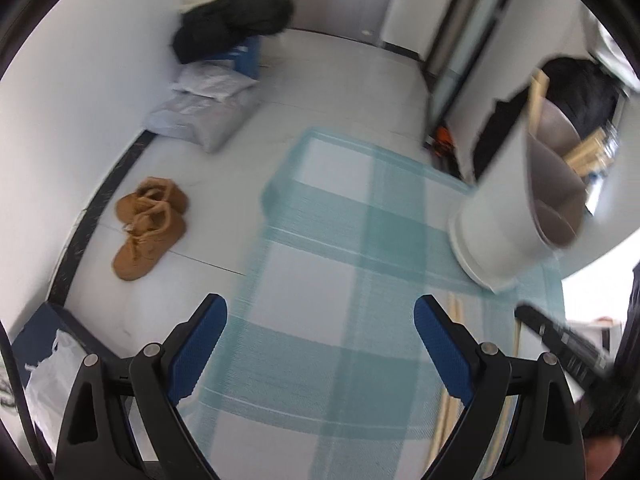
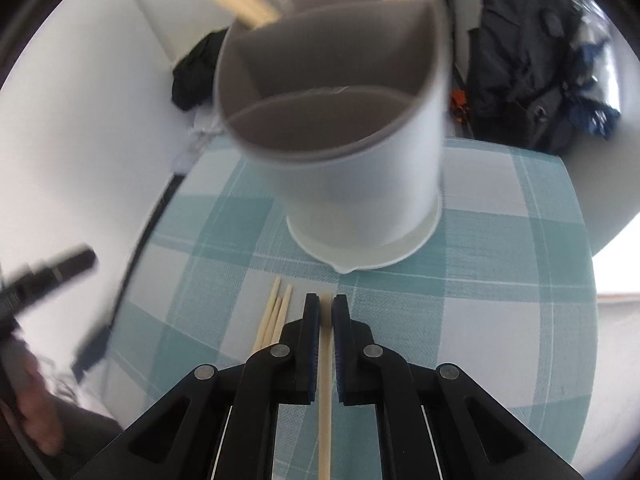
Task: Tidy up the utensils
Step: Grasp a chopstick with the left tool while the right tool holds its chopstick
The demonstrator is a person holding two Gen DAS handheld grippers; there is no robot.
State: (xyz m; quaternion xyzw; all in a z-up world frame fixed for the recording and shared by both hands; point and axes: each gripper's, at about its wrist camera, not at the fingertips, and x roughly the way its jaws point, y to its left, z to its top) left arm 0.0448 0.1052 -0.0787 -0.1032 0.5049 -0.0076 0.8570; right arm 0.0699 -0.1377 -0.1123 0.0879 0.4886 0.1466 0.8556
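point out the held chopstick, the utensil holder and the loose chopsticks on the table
held chopstick [image 2: 326, 344], right wrist view, shaft between the pads
utensil holder [image 2: 360, 184], right wrist view, white outer wall
loose chopsticks [image 2: 274, 316], right wrist view, mid-shafts

The tablecloth [image 2: 500, 248] in the lower half of the frame is woven cloth, matt, with a fine ribbed weave. The utensil holder [image 2: 360, 176] at centre looks like smooth plastic, faintly glossy outside, with matt grey dividers. The chopsticks [image 2: 276, 312] below it are pale bare wood. The boots [image 1: 150, 226] at left look like soft suede.
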